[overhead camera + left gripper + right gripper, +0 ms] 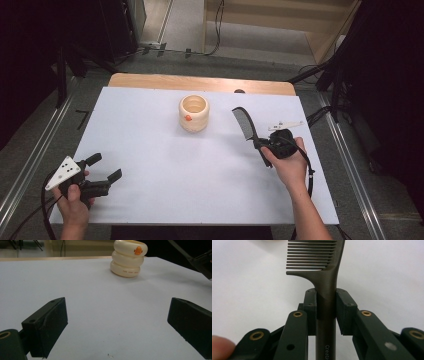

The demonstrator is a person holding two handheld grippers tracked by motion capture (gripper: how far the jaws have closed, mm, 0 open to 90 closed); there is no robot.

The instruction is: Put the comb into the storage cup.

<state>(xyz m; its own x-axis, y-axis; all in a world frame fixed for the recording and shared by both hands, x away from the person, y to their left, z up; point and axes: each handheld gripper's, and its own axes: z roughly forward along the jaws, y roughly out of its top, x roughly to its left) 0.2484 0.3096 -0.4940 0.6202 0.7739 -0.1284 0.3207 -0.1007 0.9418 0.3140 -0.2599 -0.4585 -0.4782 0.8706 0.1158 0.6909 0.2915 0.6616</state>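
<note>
A: White sheet (165, 165) covers a wooden table (200, 81), dark rig frames and grey floor around it. Only two objects on the surface.

B: Which ones?

A: Cream holder shaped like stacked rings with a small orange duck mark (193, 113), top centre of the high view, upright, mouth open and, as far as that view shows, nothing inside. And a dark comb (246, 126), right of centre.

B: Comb on the table or in hand?

A: In hand. Right gripper (264, 146) is clamped on the comb handle just below the teeth; the right gripper view shows both pads tight against the handle (326, 307), teeth pointing up the frame, away from the camera. In the high view the toothed end points toward the upper left, close to the holder but apart from it. Can't tell whether the tip is lifted off the sheet.

B: Left side?

A: Left gripper (106, 167) sits at the lower left, jaws spread wide, nothing between them. Its own view looks across bare sheet at the holder (129, 258) in the upper middle.

B: Progress?

A: My read: the pick is done, the grasp looks secure. Likely left: carry the comb over to the holder, tip it upright, drop it in, release. Roughly the first half is complete, placement not started.
</note>
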